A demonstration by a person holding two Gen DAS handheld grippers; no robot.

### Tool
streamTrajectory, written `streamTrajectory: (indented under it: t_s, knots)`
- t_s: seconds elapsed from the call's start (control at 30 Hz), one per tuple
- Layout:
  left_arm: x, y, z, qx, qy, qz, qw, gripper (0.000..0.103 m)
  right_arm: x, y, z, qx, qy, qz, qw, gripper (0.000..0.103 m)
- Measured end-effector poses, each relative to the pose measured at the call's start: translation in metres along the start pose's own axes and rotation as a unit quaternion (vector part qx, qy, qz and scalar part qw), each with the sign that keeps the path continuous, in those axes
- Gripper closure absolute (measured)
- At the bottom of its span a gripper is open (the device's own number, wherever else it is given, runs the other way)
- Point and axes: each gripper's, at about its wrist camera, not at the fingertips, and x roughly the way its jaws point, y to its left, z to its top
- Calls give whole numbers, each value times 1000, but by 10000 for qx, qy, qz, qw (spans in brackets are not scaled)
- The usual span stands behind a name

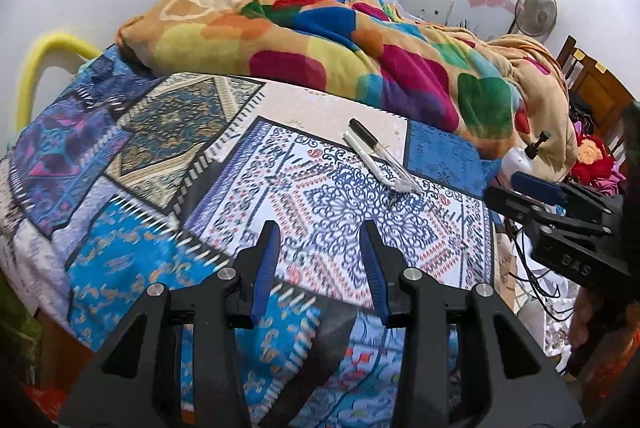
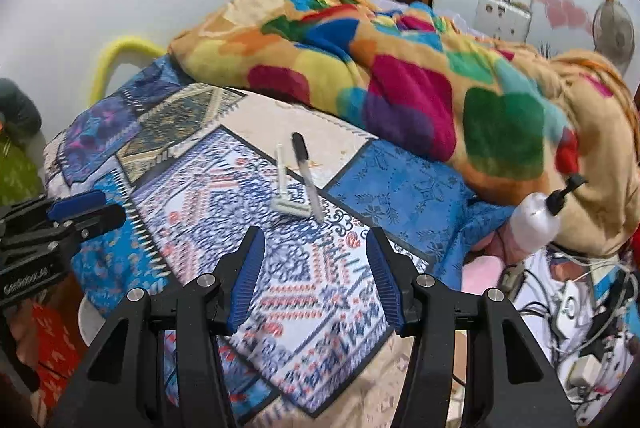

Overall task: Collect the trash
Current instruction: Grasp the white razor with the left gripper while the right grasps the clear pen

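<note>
Trash lies ahead of both black grippers with blue ribbed pads: the left gripper [image 1: 320, 240] and right gripper [image 2: 316, 248] are wide apart and hold nothing. On the patterned blue-white quilt [image 2: 280, 268], a white plastic razor [image 2: 285, 187] and a clear black-capped pen [image 2: 306, 175] rest side by side. Behind them is a fluffy multicoloured blanket [image 2: 400, 67].

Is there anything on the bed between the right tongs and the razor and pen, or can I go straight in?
Nothing visible blocks it. The right tongs are open, with only flat patterned bedspread between them and the razor and pen, which lie side by side.
</note>
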Motion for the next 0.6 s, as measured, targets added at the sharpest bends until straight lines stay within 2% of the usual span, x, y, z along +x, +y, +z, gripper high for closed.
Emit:
streamTrajectory:
  t_s: [0.2,0.23,0.3,0.43,0.5,0.6]
  knots:
    - [35,1,8,-34,139,-64,9999,63,53,-18,11,228,219,136,9994,55]
    - [39,1,9,-41,150,-72,9999,63,59,-19,12,258,254,176,9992,57]
    - [49,4,11,-73,176,-85,9998,63,74,-20,15,284,386,347,9982,72]
    - [63,8,12,-107,247,-115,9996,63,92,-15,18,78,444,402,9982,77]
    - [72,8,13,-73,308,-117,9994,63,96,-11,18,-24,421,440,9981,86]
    - [80,6,15,-27,366,-113,9993,63,99,-4,17,-229,382,459,9980,88]
